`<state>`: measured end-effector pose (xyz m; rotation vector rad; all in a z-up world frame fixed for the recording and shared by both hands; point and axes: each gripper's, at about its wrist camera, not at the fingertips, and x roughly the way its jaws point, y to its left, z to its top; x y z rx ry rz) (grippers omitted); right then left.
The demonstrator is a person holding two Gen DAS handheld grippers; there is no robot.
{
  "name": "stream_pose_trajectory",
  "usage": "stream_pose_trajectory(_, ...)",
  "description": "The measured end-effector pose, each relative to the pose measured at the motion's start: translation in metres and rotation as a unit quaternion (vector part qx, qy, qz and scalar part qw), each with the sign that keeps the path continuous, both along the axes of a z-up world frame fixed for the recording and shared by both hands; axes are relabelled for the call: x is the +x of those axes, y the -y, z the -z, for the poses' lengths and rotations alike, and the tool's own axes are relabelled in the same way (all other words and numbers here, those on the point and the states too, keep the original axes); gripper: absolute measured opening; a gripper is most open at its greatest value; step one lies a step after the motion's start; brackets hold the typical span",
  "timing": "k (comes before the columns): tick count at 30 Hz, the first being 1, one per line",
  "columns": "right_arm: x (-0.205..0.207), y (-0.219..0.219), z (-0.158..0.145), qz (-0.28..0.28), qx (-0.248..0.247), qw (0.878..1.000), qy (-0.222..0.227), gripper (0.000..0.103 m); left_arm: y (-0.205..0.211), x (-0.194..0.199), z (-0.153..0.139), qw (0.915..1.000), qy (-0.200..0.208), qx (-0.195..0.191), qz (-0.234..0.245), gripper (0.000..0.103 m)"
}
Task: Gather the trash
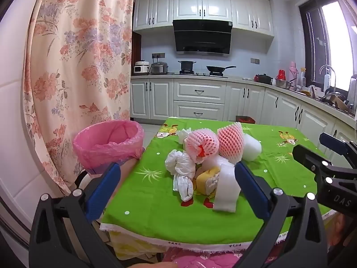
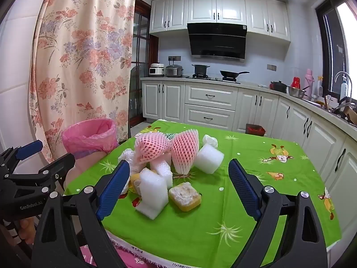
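Green cloth printed with cartoon figures covers the worktop (image 1: 156, 212), and the trash sits in a loose heap near its middle. Two pink foam fruit nets (image 2: 186, 151) stand at the back of the heap, touching each other. White foam blocks (image 2: 154, 195) lean in front of them, and another white foam block (image 2: 208, 158) lies just to the right of the nets. A crumpled white paper wad (image 1: 181, 174) rests at the left of the heap in the left wrist view. A yellow sponge with a pale top (image 2: 185, 196) lies flat on the cloth at the near edge, just beside the front foam block.

A bin lined with a pink bag (image 1: 109, 145) stands off the worktop's left edge, close to the floral curtain (image 1: 78, 55).

The left gripper (image 1: 178, 185) hovers before the heap with its blue fingers (image 1: 103, 189) spread wide and nothing between them. The right gripper (image 2: 180, 183) is likewise spread wide and holds nothing, its fingers (image 2: 244, 187) framing the sponge and foam without touching.
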<state>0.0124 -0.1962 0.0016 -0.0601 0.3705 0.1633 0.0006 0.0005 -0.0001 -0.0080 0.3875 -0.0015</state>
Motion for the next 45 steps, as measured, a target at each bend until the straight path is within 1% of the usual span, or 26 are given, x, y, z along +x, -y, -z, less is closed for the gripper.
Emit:
stream_pose_trajectory(7, 0.0007, 0.0002, 0.0012, 0.001, 0.002, 1.000, 0.000, 0.085, 0.0025, 0.0013, 0.0005, 1.0000, 0.004, 0.004, 0.003, 0.099)
stream_pose_trajectory(8, -0.0005, 0.0005, 0.0002, 0.000, 0.002, 1.000, 0.000, 0.085, -0.0005, 0.0006, 0.0001, 1.0000, 0.005, -0.002, 0.001, 0.099)
stream_pose_trajectory(14, -0.0005, 0.0022, 0.0007, 0.000, 0.003, 1.000, -0.001, 0.085, -0.0052, 0.0011, 0.0016, 1.0000, 0.005, -0.003, 0.002, 0.099)
stream_pose_trajectory(22, 0.0006, 0.0014, 0.0025, 0.000, 0.004, 1.000, -0.003, 0.085, -0.0016, -0.0052, -0.0005, 1.0000, 0.007, -0.003, -0.002, 0.099)
stream_pose_trajectory(45, 0.0029, -0.0016, 0.0058, 0.000, 0.008, 1.000, -0.006, 0.085, -0.0038, -0.0034, 0.0001, 1.0000, 0.005, -0.007, -0.002, 0.099)
